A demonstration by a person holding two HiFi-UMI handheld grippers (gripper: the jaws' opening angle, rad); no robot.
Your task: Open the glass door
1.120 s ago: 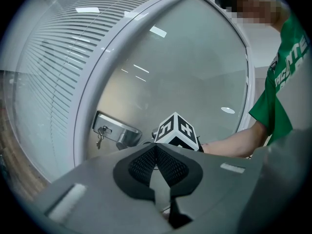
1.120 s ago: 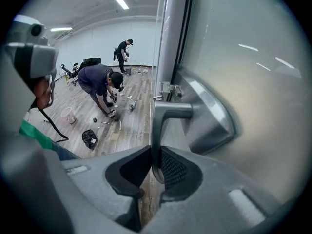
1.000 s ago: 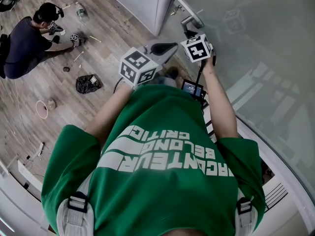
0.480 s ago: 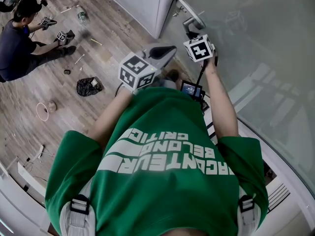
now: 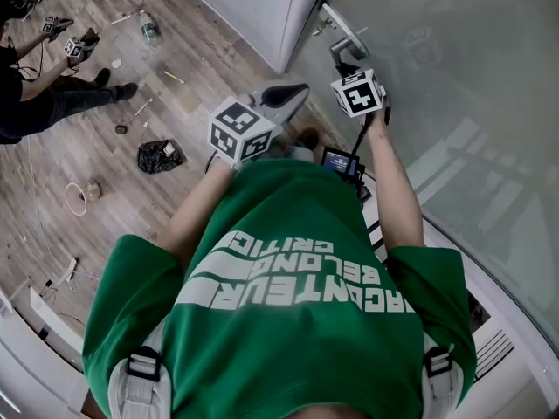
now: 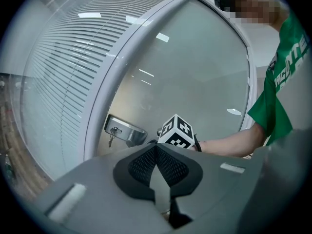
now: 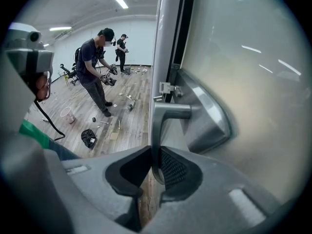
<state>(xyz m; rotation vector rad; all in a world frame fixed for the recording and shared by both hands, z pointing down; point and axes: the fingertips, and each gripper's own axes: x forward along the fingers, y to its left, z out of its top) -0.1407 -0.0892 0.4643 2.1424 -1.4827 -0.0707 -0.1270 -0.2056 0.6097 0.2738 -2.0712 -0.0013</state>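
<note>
The frosted glass door (image 5: pixel 454 85) stands at the right, with its metal lever handle (image 5: pixel 342 44) on a lock plate (image 7: pixel 207 113). In the right gripper view the lever (image 7: pixel 157 130) hangs down between the jaws, and my right gripper (image 7: pixel 155 167) is shut on it, both pads pressing its lower end. From the head view the right gripper (image 5: pixel 344 61) sits just under the handle. My left gripper (image 5: pixel 300 89) hovers to the left of it, apart from the door. Its pads (image 6: pixel 168 167) meet with nothing between them. Keys (image 6: pixel 111 136) hang from the lock.
A white door frame (image 5: pixel 293 16) borders the glass on the left. Wooden floor (image 5: pixel 131 147) lies behind, with a black bag (image 5: pixel 159 156), a small ring (image 5: pixel 75 198) and scattered bits. Other people (image 7: pixel 95 67) with grippers stand further off. A slatted glass wall (image 6: pixel 58 82) curves left.
Both grippers have stayed where they were. The person on the floor at the left has moved up toward the picture's top left corner.
</note>
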